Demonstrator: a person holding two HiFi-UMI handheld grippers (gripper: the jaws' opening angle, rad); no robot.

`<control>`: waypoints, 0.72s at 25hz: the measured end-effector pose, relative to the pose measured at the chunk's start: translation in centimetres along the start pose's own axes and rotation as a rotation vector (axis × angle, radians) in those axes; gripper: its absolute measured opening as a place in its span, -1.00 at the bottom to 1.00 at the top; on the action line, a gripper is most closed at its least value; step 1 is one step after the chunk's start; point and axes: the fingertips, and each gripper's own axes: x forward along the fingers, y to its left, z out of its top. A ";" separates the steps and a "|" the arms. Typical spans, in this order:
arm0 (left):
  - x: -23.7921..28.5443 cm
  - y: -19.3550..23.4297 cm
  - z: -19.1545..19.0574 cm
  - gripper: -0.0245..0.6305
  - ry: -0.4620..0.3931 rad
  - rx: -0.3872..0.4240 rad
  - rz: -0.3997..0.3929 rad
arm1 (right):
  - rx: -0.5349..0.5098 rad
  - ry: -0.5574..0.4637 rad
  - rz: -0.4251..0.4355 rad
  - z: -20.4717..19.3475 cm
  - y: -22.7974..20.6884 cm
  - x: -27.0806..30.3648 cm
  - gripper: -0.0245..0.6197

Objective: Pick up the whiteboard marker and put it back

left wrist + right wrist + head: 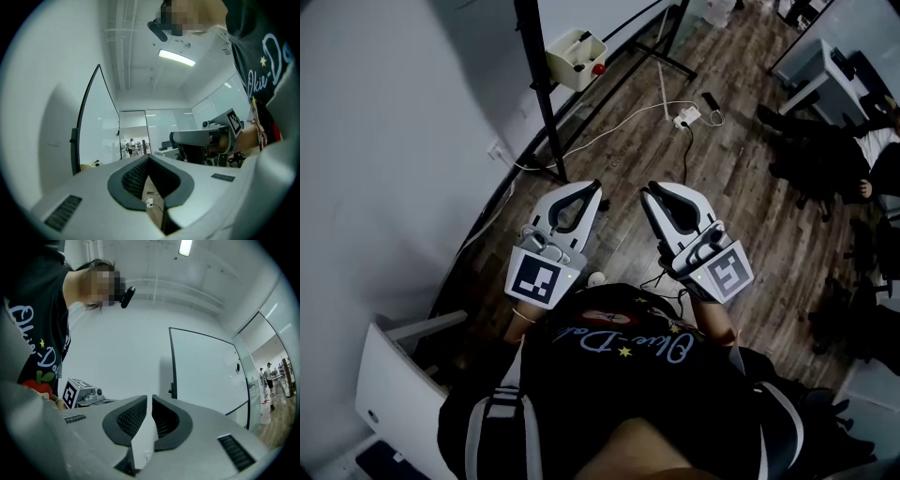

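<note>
Both grippers are held side by side at chest height over the wooden floor. My left gripper (pixel 596 188) (pixel 149 158) has its tips touching, with nothing between them. My right gripper (pixel 649 191) (pixel 149 399) shows only a hairline slit between its pads and is also empty. Ahead stands the whiteboard (pixel 206 371) (pixel 96 136) in its black frame. A white tray (pixel 577 56) hangs on its post, with a small red thing (pixel 598 68) at its edge. I cannot make out the whiteboard marker in any view.
A white power strip (pixel 686 117) and its cable lie on the floor ahead. Black stand legs (pixel 675 64) spread nearby. A desk (pixel 820 70) and a seated person (pixel 862 150) are at the right. A white panel (pixel 394 375) stands at my lower left.
</note>
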 end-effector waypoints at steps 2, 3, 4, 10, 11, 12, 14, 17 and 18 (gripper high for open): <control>-0.1 0.2 0.1 -0.96 -0.006 0.005 0.005 | -0.003 -0.002 -0.004 0.1 0.0 0.1 -0.79; -0.2 0.3 0.2 -0.96 -0.007 0.008 0.007 | -0.004 -0.002 -0.005 0.2 0.0 0.1 -0.79; -0.2 0.4 0.2 -0.96 -0.008 0.009 0.009 | -0.005 0.000 -0.005 0.2 0.0 0.2 -0.79; -0.4 0.7 0.0 -0.96 -0.006 -0.002 0.031 | -0.004 0.005 0.022 0.1 0.0 0.9 -0.78; -0.3 0.8 -0.1 -0.96 -0.004 -0.002 0.035 | 0.004 0.007 0.027 0.0 -0.1 1.0 -0.78; -0.2 1.0 -0.1 -0.96 0.000 -0.003 0.041 | 0.008 0.010 0.033 -0.2 -0.4 1.1 -0.78; 0.2 1.3 -0.2 -0.96 0.002 -0.005 0.056 | -0.005 0.017 0.042 -0.3 -1.0 1.4 -0.78; 0.8 1.9 -0.1 -0.96 0.003 0.003 0.093 | -0.001 0.016 0.062 -0.5 -2.0 1.8 -0.78; 1.0 2.2 -0.1 -0.96 0.007 0.016 0.109 | 0.017 0.006 0.071 -0.5 -2.4 2.0 -0.78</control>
